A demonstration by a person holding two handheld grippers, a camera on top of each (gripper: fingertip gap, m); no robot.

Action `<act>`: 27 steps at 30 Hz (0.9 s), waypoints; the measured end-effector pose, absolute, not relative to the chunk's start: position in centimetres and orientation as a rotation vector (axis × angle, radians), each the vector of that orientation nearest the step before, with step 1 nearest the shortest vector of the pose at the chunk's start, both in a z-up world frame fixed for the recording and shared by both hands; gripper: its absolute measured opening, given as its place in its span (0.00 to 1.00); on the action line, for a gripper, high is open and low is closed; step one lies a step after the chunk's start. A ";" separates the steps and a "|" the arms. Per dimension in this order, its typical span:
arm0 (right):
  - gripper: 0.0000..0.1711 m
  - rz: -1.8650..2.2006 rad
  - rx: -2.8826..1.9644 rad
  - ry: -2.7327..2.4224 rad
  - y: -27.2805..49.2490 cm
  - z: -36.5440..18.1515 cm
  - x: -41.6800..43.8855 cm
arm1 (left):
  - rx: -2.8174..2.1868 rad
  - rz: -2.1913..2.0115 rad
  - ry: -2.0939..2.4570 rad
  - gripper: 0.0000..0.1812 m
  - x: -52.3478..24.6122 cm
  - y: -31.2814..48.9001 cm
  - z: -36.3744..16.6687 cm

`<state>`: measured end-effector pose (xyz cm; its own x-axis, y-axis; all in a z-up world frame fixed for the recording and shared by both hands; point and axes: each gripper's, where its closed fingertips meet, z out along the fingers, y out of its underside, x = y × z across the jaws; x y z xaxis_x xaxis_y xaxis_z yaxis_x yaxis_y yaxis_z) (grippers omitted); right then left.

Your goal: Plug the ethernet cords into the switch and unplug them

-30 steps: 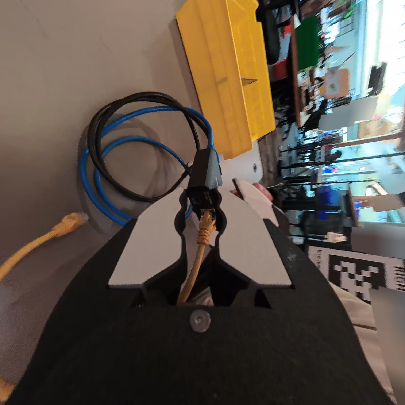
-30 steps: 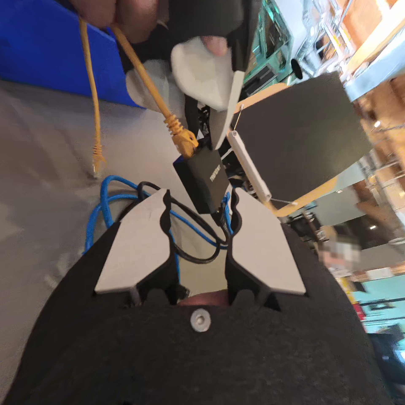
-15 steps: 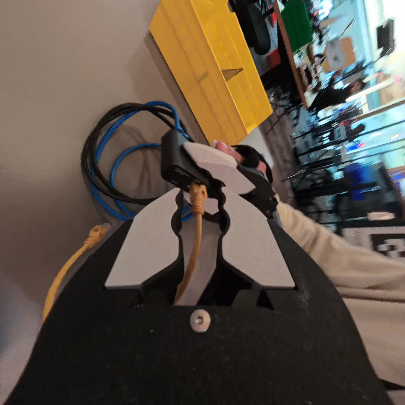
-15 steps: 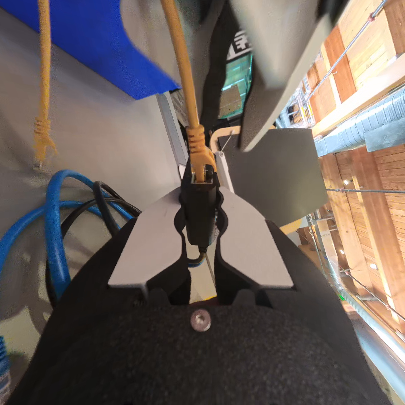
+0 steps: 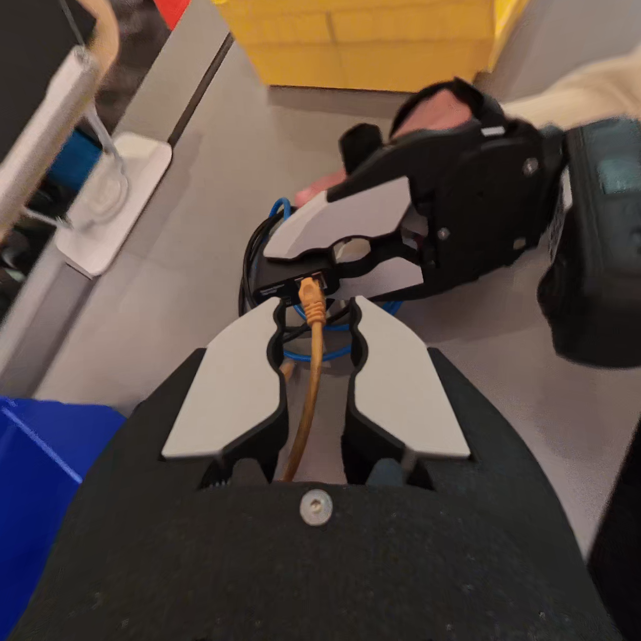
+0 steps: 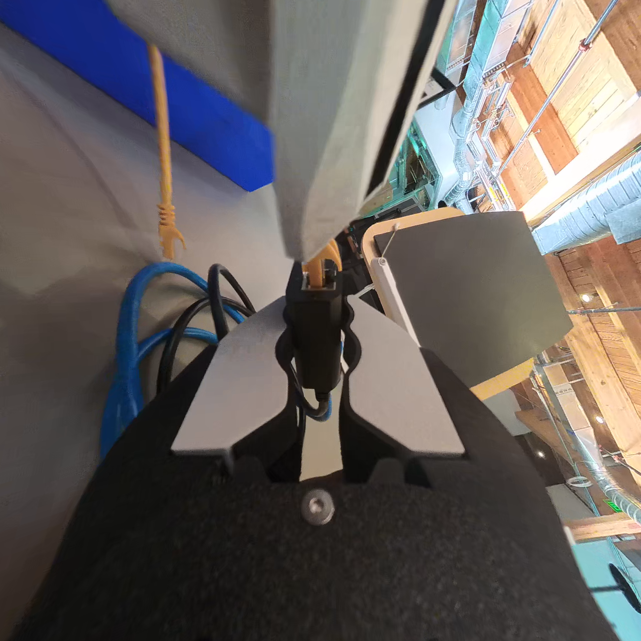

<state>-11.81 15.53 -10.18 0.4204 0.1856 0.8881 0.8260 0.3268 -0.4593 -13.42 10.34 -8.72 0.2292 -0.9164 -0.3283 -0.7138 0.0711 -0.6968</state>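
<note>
A small black switch [image 5: 291, 279] is held just above the grey table, and my right gripper [image 5: 305, 274] comes in from the right and is shut on its body. In the right wrist view the switch [image 6: 315, 340] sits clamped between that gripper's [image 6: 316, 305] jaws. An orange ethernet cord [image 5: 312, 347] is plugged into a switch port, and its plug [image 6: 319, 274] shows there too. My left gripper [image 5: 315, 305] is open just short of the plug; the cord runs loose between its jaws. The cord's other plug [image 6: 168, 232] hangs free. A blue cord [image 6: 128, 347] and a black cable [image 6: 170, 350] coil below.
A yellow bin [image 5: 364, 45] stands at the table's far side and a blue bin [image 5: 41, 451] at the near left. A white stand base [image 5: 114, 208] sits at the left edge. A black panel on a wooden frame [image 6: 468, 295] stands beyond the table. The tips of one gripper are about 6 cm away from the tips of the other.
My right gripper closed on the switch and now holds it. My left gripper let go of the orange plug, opened wider and drew back a little; the plug stays in the port.
</note>
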 end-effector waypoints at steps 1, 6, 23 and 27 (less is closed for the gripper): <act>0.14 -0.540 -1.196 -1.087 15.4 -10.2 -11.7 | -1.620 -0.268 1.594 0.18 -13.2 10.0 -8.8; 0.14 -0.503 -1.196 -1.107 15.1 -10.5 -11.6 | -1.336 0.034 1.831 0.12 -13.4 10.1 -9.6; 0.14 -0.500 -1.189 -1.149 14.7 -10.5 -11.9 | -1.179 0.158 2.081 0.13 -13.1 10.1 -9.9; 0.14 -0.487 -1.199 -1.144 14.7 -10.6 -11.9 | -1.114 0.191 2.064 0.11 -12.7 10.3 -9.8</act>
<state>-11.85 14.71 -10.56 0.4009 0.2530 0.8805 0.8101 0.3509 -0.4697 -12.73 10.27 -9.80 -0.3225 -0.6505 -0.6877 -0.7658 0.6063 -0.2143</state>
